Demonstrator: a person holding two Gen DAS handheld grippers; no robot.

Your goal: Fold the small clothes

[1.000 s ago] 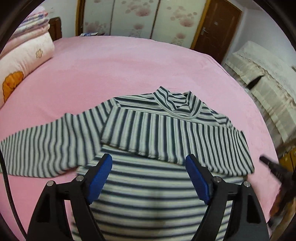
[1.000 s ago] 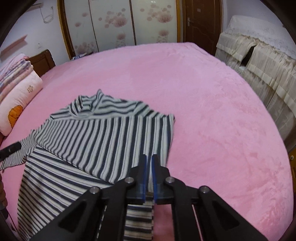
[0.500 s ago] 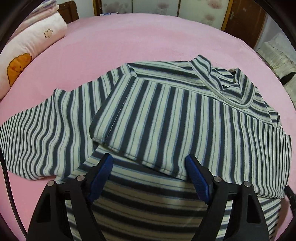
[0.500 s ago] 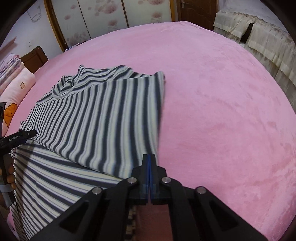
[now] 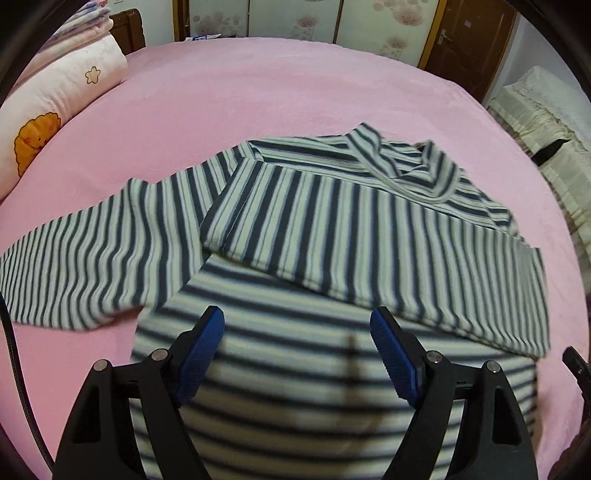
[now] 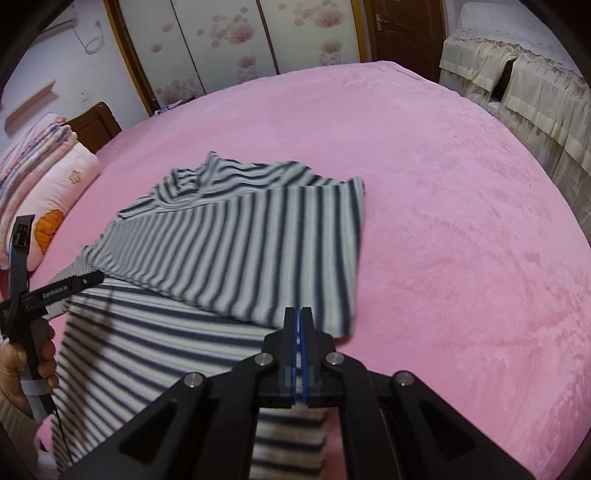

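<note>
A small dark-and-white striped shirt [image 5: 369, 229] lies on the pink bed [image 5: 295, 92]. One sleeve is folded across its chest; the other sleeve [image 5: 92, 251] stretches out flat to the left. My left gripper [image 5: 297, 332] hovers open over the shirt's lower body, nothing between its blue pads. In the right wrist view the shirt [image 6: 240, 240] fills the left half. My right gripper [image 6: 300, 314] is shut, pads pressed together with no cloth seen between them, over the shirt's right edge near the folded sleeve's corner. The left gripper [image 6: 74, 286] and the hand [image 6: 18, 369] holding it show at the left.
A pink pillow [image 5: 55, 110] with an orange print and folded blankets [image 5: 92, 22] lie at the bed's left end. Cream-covered furniture [image 5: 546, 129] stands beyond the right edge. Wardrobe doors [image 6: 221, 37] and a brown door [image 5: 469, 40] are at the back.
The left gripper dipped close over the shirt, then drew back a little, still open. The right gripper's small gap closed completely, and it shifted along the shirt's right edge.
</note>
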